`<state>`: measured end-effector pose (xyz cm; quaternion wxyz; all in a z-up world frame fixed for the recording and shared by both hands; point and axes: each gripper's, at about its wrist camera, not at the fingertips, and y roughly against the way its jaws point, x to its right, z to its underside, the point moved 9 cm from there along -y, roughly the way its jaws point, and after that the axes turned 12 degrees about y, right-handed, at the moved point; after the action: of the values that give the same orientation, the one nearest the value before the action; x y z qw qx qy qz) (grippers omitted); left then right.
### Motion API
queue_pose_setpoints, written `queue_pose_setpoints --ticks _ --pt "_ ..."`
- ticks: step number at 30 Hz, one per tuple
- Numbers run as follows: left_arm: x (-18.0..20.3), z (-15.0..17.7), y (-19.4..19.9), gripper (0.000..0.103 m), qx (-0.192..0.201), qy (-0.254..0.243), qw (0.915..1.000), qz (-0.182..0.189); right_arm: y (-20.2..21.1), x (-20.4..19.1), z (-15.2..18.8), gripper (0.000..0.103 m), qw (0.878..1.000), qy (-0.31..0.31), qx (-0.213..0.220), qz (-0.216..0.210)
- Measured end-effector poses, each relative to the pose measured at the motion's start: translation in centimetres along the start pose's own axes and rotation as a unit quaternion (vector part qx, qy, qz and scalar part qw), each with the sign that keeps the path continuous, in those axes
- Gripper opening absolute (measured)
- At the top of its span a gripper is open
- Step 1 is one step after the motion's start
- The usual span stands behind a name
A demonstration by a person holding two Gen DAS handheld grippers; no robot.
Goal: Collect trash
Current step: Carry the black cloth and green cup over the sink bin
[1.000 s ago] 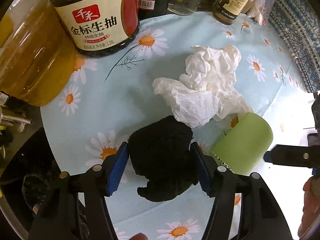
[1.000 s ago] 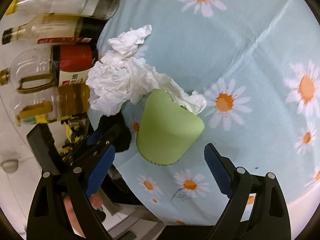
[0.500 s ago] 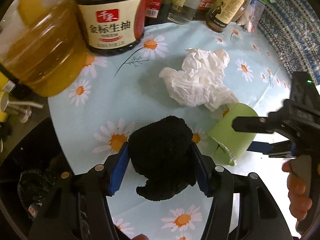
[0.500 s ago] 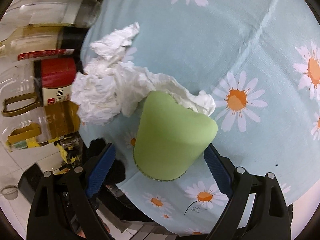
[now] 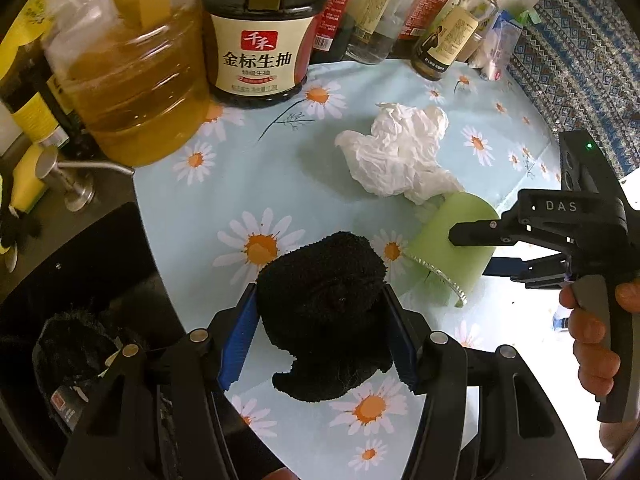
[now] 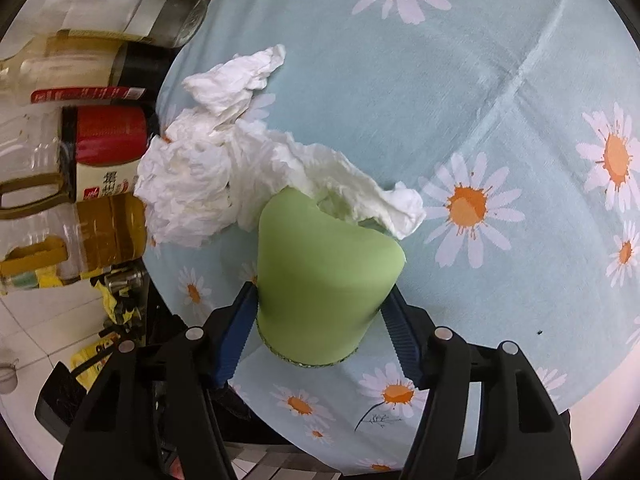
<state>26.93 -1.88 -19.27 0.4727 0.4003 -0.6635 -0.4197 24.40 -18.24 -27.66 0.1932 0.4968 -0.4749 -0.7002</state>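
The left gripper (image 5: pixel 322 330) was closed on a black cloth wad (image 5: pixel 324 316), both blue pads pressed against its sides, above the near edge of the daisy-print tablecloth (image 5: pixel 240 184). The right gripper (image 6: pixel 322 326) was clamped on a green paper cup (image 6: pixel 320 280) lying on its side, one pad against each flank near the rim. A crumpled white tissue (image 6: pixel 224 168) lay on the tablecloth touching the cup's far end. Far left of the tissue stood an oil jug (image 5: pixel 136 92) and a soy sauce bottle (image 5: pixel 260 44), just beside each other.
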Motion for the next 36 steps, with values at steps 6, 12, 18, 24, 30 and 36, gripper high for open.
queue_pose_setpoints --ticks 6,12,18,24,30,36 --pt "-0.3 0.4 0.5 0.057 0.008 0.007 0.9999 -0.001 0.5 -0.8 1.0 0.061 0.999 0.032 -0.007 -0.009" --pt "-0.9 0.9 1.1 0.057 0.015 0.018 0.9997 -0.003 0.6 -2.2 1.5 0.060 0.998 0.067 -0.015 -0.010" --pt "-2.5 1.9 2.1 0.057 0.026 0.042 0.9987 -0.010 -0.8 -4.2 2.0 0.057 0.995 0.098 -0.032 -0.007" --pt "-3.7 2.7 2.8 0.057 0.035 0.063 0.9973 -0.017 -0.5 -4.2 2.2 0.054 0.992 0.119 -0.045 -0.003" --pt "-4.0 3.2 3.0 0.057 0.039 0.072 0.9965 -0.020 -0.6 -4.4 2.3 0.047 0.990 0.133 -0.049 -0.004" --pt "-3.7 3.6 3.1 0.057 0.039 0.072 0.9964 -0.023 -0.3 -5.1 2.6 0.035 0.987 0.150 -0.049 -0.013"
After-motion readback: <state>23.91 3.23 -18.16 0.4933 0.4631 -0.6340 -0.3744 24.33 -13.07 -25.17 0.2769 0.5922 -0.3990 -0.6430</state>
